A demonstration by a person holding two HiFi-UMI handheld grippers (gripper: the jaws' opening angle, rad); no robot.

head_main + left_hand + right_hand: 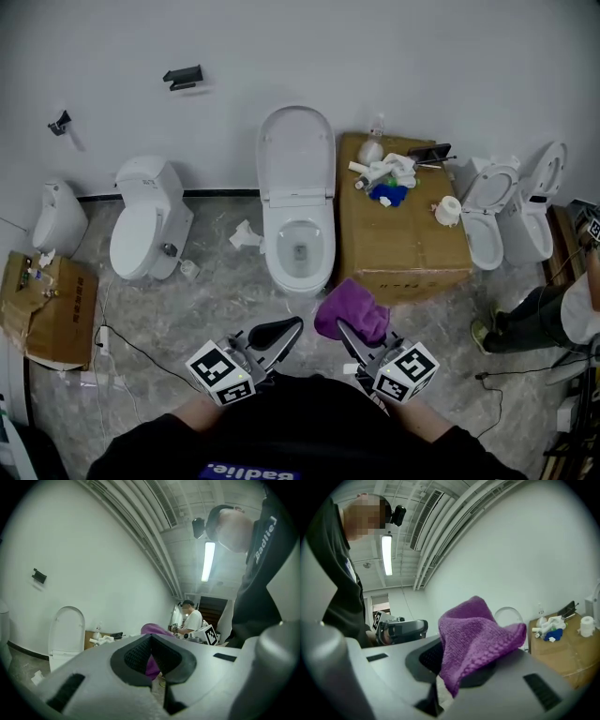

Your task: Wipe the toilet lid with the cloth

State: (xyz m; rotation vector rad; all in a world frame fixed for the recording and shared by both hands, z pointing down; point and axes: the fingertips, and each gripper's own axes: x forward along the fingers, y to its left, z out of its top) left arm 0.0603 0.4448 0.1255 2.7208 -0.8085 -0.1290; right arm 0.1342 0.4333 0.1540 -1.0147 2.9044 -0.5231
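Right gripper view has the right gripper (457, 665) clenched on a purple cloth (476, 632). The fabric is pinched between the dark pads and bunched up over them in a soft peak. Left gripper view has the left gripper (151, 644) clenched too, its ribbed pads meeting at the tips with nothing caught between them; the purple seen past them is the cloth in the other gripper. From the head view, both grippers are held level in front of the person, side by side and apart, pointing toward a white toilet (300, 248) against the wall straight ahead. Its lid (296, 155) stands raised, leaning back at the wall, and the bowl is open. The cloth is held in the air short of the bowl's front, touching neither lid nor bowl. Just right of that toilet sits a cardboard box (403, 239) with bottles (384, 173) and a paper roll (449, 210) on top. Another toilet (141, 225), lid down, stands to the left, and a third (492, 211), lid up, stands right of the box, all on a grey marbled floor (216, 300).
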